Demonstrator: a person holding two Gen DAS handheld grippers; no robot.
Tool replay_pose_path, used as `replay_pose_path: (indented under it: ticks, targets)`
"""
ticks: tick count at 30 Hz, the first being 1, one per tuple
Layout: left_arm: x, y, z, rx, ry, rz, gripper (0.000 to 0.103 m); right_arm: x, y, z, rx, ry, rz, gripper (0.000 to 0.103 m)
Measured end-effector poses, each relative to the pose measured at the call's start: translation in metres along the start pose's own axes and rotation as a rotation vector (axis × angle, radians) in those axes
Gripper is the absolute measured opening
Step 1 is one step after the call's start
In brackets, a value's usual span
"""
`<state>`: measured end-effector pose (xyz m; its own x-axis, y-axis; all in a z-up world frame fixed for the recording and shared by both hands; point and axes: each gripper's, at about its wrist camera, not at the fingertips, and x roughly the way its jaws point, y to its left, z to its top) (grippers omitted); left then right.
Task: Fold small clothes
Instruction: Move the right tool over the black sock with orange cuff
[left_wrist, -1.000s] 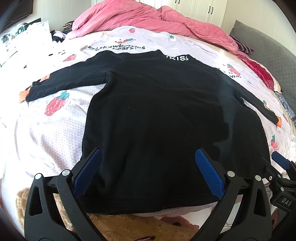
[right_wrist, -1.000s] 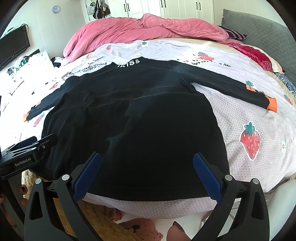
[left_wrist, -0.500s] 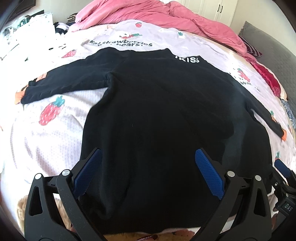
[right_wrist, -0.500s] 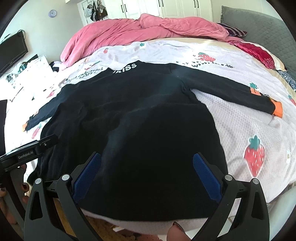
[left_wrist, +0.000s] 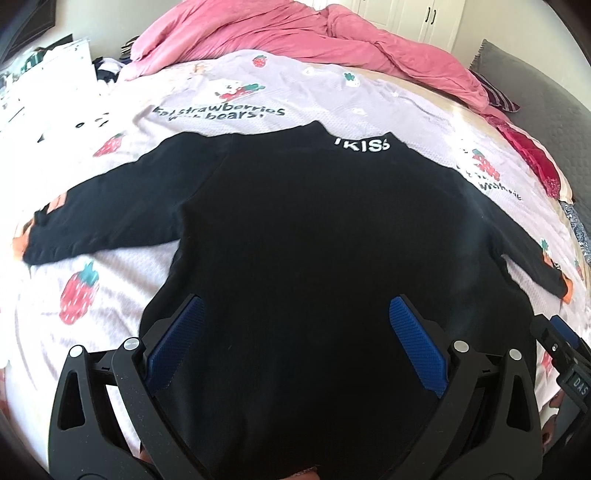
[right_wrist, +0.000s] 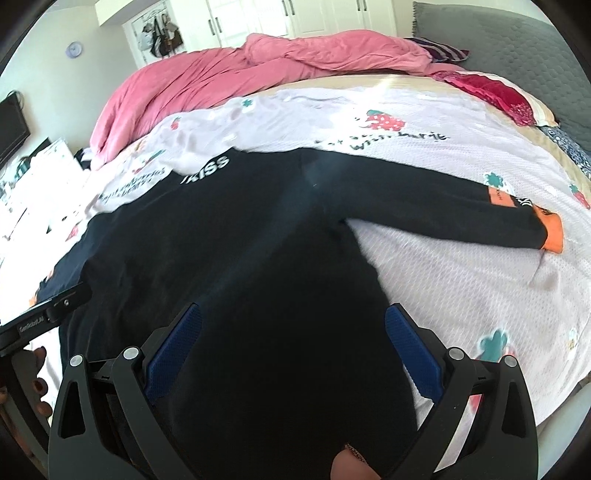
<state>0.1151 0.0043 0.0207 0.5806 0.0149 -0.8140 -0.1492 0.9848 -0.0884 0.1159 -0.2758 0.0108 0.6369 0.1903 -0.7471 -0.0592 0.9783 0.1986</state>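
Both claws lower over the black top (left_wrist: 314, 258) (jaws wide), hem nearer.

Wide-open right tongs (right_wrist: 293, 347) over black long-sleeved top (right_wrist: 240, 258), flat on strawberry-print bedsheet (right_wrist: 461, 295).

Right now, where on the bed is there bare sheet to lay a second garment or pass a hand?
Bare sheet lies below the right sleeve, beside the shirt body. A smaller patch sits under the left sleeve. A strip runs between the collar and the pink duvet. The middle is covered by the shirt.
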Motion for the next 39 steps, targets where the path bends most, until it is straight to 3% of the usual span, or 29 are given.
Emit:
replay_pose_path:
  ticks: [25, 39]
  targets:
    - [0.041, -0.065, 0.065, 0.088, 0.013, -0.092, 0.094, 0.018, -0.107, 0.049, 0.252, -0.046, -0.142, 0.099]
    - [0.079, -0.082, 0.087, 0.096, 0.064, -0.1, 0.094, 0.02, -0.172, 0.049, 0.444, -0.049, -0.216, 0.099]
